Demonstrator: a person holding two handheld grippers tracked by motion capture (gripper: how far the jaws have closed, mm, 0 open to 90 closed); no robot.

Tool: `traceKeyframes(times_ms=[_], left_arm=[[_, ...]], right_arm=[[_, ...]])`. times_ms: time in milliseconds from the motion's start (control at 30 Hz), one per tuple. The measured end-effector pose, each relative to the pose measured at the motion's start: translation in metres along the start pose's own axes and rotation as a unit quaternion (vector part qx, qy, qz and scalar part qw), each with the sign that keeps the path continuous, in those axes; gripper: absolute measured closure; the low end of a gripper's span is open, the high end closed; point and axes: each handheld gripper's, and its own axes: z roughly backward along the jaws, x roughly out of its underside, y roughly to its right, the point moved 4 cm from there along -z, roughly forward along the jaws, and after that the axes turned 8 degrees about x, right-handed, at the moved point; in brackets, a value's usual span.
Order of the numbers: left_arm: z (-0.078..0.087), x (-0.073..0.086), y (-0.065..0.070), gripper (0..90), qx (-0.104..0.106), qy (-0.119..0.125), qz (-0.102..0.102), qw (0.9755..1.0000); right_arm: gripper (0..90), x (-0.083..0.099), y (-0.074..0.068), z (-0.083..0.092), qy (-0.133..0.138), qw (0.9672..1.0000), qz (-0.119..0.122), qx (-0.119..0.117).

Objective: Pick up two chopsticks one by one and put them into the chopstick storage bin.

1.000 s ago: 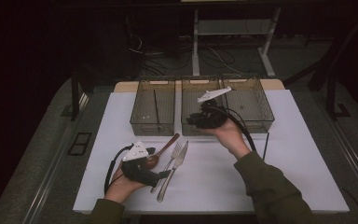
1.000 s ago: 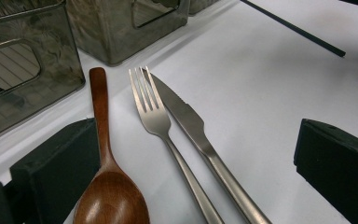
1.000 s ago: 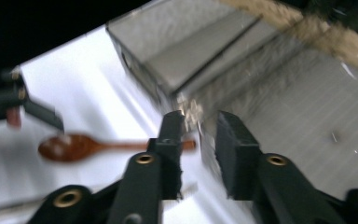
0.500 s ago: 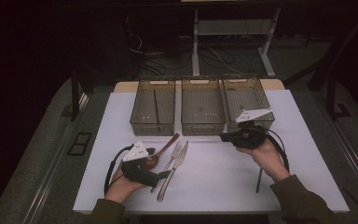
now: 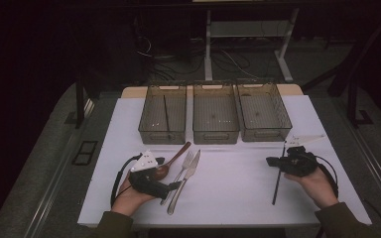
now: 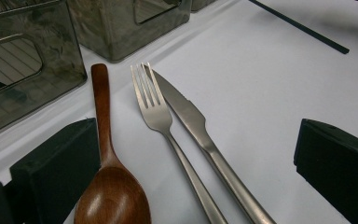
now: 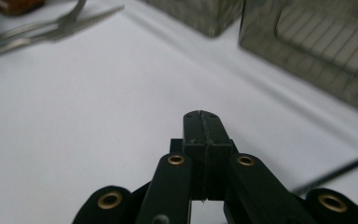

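The clenched, empty right gripper (image 5: 270,161) is nearing the thin black chopstick (image 5: 278,178); it should spread before straddling it, while the left gripper (image 5: 176,185) is gaping over the brown wooden spoon (image 6: 107,186).

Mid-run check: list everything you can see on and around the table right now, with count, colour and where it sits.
bins: three, clear grey mesh-bottomed, in a row at the table's far edge
black stick: one, in the left bin
second black stick: one, on the white surface beside the right gripper
wooden spoon: one, brown, between the left gripper's jaws
fork: one, silver, right of the spoon
knife: one, silver, beside the fork
table cover: one, white
left gripper: one, black, open, by the cutlery
right gripper: one, black, shut, empty
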Motion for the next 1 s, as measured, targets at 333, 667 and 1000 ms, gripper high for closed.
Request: traceKeyframes(times_ms=[333, 667, 1000], left_arm=[[0.001, 0.0, 0.0, 0.0, -0.001, -0.005, -0.003, 1.0], [0.0, 0.001, 0.001, 0.0, -0.002, -0.005, -0.005, 1.0], [0.0, 0.001, 0.001, 0.0, -0.002, -0.007, -0.005, 1.0]], right_arm=[[88.9, 0.039, -0.014, 0.006, -0.044, 0.9987, 0.009, -0.024], [88.9, 0.059, -0.033, 0.008, -0.078, 0.9959, 0.033, -0.032], [88.9, 0.069, -0.027, 0.013, -0.089, 0.9954, 0.033, -0.014]])
